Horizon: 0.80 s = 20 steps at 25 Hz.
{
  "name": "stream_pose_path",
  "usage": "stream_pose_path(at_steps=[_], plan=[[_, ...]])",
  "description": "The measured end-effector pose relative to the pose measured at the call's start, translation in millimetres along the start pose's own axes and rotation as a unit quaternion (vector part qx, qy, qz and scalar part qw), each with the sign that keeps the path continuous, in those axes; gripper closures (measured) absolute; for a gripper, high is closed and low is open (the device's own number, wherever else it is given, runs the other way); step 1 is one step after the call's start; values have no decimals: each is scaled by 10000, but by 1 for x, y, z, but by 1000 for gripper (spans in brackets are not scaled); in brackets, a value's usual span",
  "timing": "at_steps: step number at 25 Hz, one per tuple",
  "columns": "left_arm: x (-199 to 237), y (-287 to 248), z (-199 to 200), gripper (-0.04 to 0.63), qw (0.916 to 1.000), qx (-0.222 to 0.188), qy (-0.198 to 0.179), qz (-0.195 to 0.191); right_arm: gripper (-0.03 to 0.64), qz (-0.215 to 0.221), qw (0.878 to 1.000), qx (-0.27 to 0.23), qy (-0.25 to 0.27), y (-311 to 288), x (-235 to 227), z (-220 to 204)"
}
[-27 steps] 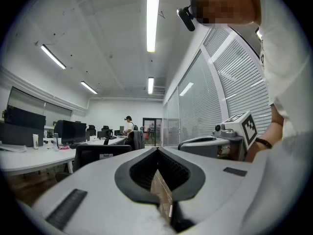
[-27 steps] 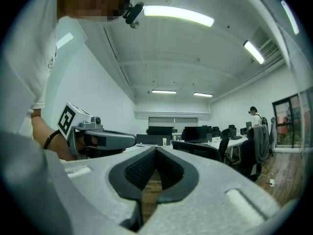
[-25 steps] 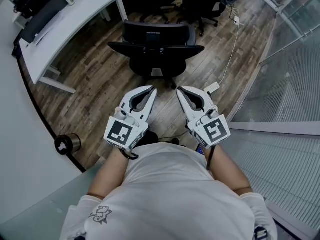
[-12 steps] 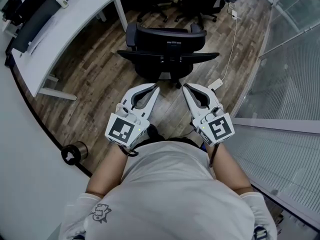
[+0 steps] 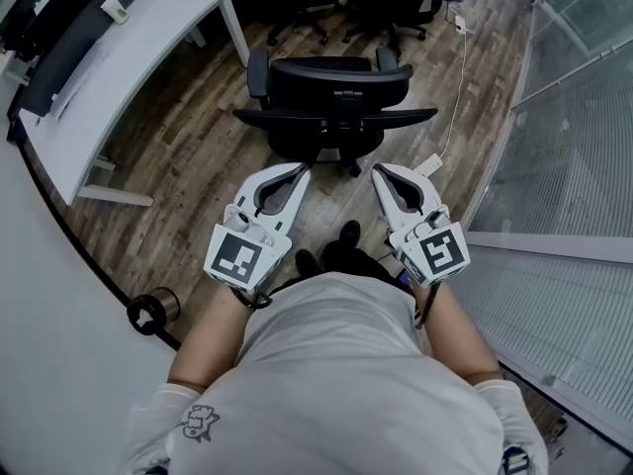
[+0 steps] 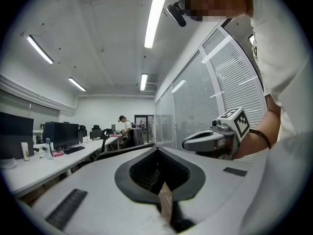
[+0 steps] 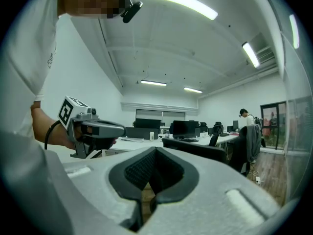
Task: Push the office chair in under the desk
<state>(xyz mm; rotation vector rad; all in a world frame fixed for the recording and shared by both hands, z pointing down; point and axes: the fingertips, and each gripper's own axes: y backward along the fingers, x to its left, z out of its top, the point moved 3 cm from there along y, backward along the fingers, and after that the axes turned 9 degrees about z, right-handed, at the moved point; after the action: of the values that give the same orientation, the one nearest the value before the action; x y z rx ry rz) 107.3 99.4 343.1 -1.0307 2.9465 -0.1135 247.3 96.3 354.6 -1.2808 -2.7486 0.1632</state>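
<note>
The black office chair [image 5: 334, 107] stands on the wood floor with its backrest toward me, out from the white desk [image 5: 129, 57] at the upper left. My left gripper [image 5: 302, 172] and right gripper [image 5: 379, 171] are both shut and empty. They are held side by side and level, just short of the backrest and apart from it. In the left gripper view the shut left gripper [image 6: 156, 149] points over the backrest's dark edge [image 6: 122, 151], with the right gripper [image 6: 205, 140] beside it. In the right gripper view the shut right gripper [image 7: 155, 149] faces the chair [image 7: 195, 149] and the desk [image 7: 142, 142].
A glass partition with blinds [image 5: 574, 166] runs along the right. A white cable and power strip [image 5: 425, 166] lie on the floor beside the chair. A small round spool [image 5: 153, 310] sits at the lower left. More black chairs [image 5: 386, 8] stand beyond, and monitors [image 5: 59, 28] are on the desk.
Both grippers have come forward toward the chair and spread slightly apart. The chair now sits more central in the head view, and my feet show below the grippers.
</note>
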Motion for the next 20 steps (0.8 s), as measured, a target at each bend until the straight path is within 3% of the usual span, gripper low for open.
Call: stream_pose_path(at_steps=[12, 20], plan=[[30, -63, 2, 593, 9995, 88, -259, 179, 594, 294, 9995, 140, -45, -32, -78, -15], [34, -119, -14, 566, 9935, 408, -1060, 110, 528, 674, 9963, 526, 72, -38, -141, -37]])
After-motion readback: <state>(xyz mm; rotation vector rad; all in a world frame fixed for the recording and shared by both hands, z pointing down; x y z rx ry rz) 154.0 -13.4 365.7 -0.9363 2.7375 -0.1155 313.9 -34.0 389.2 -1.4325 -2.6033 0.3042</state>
